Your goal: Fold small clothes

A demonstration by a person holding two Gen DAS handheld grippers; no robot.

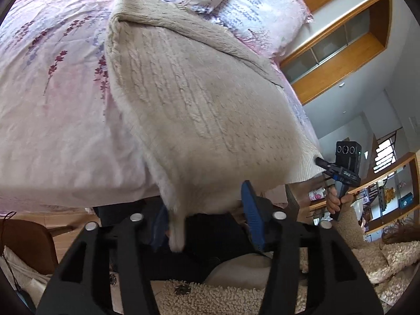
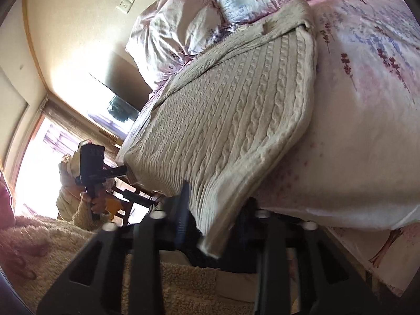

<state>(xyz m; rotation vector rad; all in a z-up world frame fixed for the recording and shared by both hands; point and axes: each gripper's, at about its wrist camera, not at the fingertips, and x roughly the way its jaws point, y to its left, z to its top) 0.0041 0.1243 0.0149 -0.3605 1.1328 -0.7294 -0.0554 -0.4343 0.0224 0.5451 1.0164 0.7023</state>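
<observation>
Sweater (image 1: 199, 99) lies on the bed (image 1: 52, 120), its near hem lifted — left tongs (image 1: 207, 220) and right tongs (image 2: 212, 225) each clenched on a corner. We should keep both corners level and taut.

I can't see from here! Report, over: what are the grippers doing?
Left gripper and right gripper: each pinching a sweater hem corner. Sweater draped off bed edge. Nothing in the way.
</observation>
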